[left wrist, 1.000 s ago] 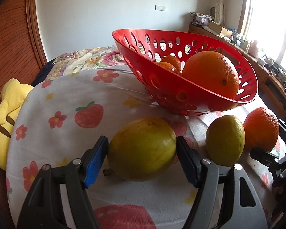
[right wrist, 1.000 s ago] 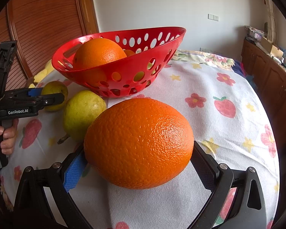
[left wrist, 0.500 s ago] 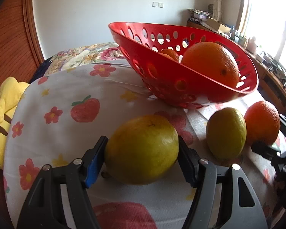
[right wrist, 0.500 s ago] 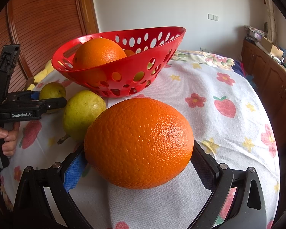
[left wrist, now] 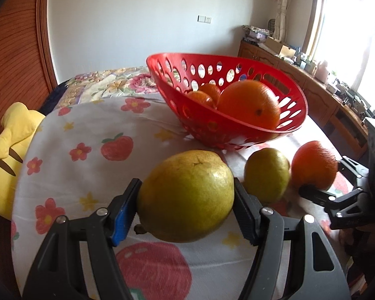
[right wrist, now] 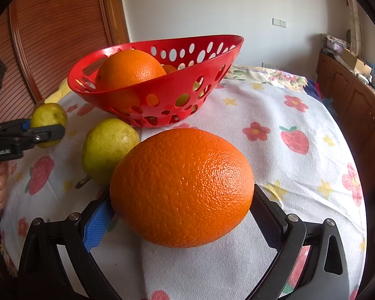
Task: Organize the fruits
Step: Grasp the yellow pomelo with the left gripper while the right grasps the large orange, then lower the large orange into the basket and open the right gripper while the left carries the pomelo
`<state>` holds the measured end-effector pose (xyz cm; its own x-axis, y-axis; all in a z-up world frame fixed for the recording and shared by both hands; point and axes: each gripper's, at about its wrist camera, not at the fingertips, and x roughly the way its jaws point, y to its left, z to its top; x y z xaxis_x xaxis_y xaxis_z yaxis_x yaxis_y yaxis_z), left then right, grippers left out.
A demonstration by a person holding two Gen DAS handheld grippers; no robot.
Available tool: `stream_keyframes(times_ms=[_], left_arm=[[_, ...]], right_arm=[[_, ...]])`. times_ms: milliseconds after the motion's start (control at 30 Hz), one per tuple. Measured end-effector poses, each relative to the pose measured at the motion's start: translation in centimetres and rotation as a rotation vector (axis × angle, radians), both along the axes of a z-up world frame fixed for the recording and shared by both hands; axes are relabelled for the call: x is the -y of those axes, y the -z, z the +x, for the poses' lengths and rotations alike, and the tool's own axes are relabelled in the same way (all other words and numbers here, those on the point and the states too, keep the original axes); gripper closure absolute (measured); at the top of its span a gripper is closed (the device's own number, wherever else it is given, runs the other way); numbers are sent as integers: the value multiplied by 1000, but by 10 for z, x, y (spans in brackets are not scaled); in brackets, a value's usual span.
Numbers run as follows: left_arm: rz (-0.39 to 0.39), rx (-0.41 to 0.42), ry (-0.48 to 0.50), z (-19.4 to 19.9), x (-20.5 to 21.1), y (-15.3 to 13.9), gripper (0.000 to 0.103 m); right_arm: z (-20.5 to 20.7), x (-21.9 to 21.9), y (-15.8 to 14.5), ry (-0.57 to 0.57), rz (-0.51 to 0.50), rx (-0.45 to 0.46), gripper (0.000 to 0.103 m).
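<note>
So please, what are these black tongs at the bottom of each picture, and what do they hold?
They are no robot: a person holds a hand-held gripper in each hand, with a camera on each looking along its two fingers. One picture comes from the left gripper, whose fingers clamp a yellow-green pear. The other comes from the right gripper, with a big orange pressed between its fingers. Both fruits are over a flowered white cloth. A second yellow-green pear lies between them. Behind stands a red perforated plastic basket already holding oranges.
</note>
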<state>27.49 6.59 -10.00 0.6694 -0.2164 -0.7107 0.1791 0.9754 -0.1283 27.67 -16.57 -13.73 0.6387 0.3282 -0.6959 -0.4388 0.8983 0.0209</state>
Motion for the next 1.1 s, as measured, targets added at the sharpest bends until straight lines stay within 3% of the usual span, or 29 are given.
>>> stream_keyframes(times_ms=[367,667,1100], left_arm=[[-3,35,3,-10,6,-20,34],[-7,67,16,-9,11,-36,34],[-15,155,42,24,11,-73,34]], right_arm=[[-1,-4,-1,-10,-30,2,3],[-5,12,-7,-5,15,-1,4],[-8,25,-67,-35,46,87,4]])
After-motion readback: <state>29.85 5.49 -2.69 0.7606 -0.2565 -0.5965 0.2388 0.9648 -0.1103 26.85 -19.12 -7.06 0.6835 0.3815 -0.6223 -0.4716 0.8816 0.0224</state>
